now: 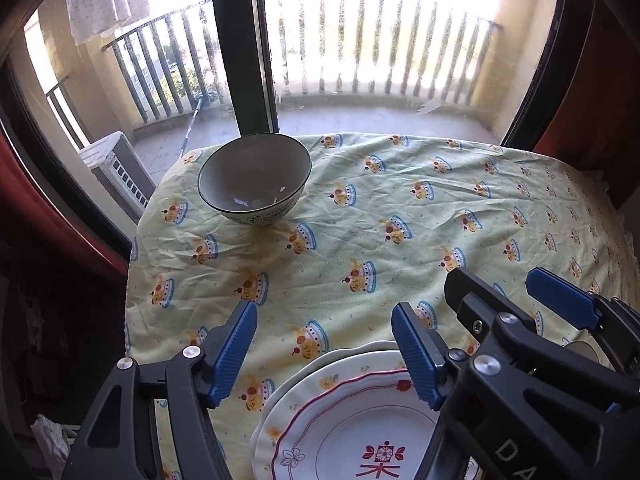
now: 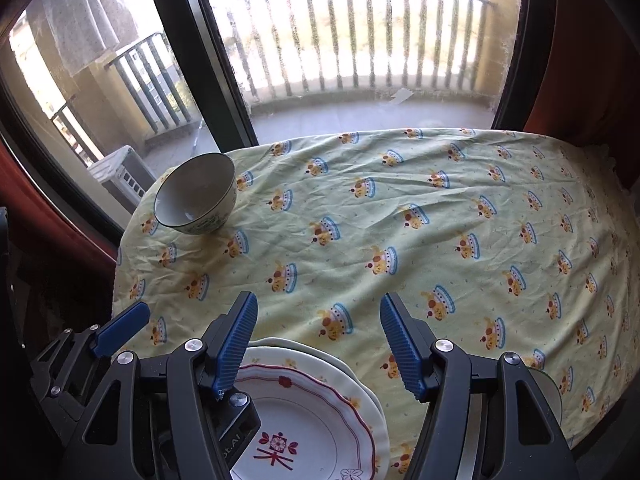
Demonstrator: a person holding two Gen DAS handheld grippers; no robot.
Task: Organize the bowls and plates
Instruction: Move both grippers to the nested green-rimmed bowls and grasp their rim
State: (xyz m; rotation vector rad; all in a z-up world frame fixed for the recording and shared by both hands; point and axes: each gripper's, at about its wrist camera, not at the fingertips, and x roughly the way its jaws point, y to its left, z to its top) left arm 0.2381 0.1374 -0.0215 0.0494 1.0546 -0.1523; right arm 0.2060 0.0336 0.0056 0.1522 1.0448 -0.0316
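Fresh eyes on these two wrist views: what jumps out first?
The stack of plates at the near edge, top one red-trimmed with a red emblem, sits right below both open grippers, left gripper and right gripper. A lone empty bowl stands at the far left corner of the yellow crown-print tablecloth, against bright balcony glare.

Strong daylight pours in through the window [image 1: 380, 40] at the top of both views, blowing out the sky and the upper balcony railing [image 1: 400, 60] to pure white glare. The tablecloth [image 1: 380, 220] in mid-frame is evenly lit and sharp, its creases casting soft, faint shadows. The bowl [image 1: 255, 178] at upper left shows small bright reflections inside. Left and right edges fall into deep shadow. Fisheye distortion bends the window frame and table edge strongly toward the corners. The glass looks speckled and hazy.
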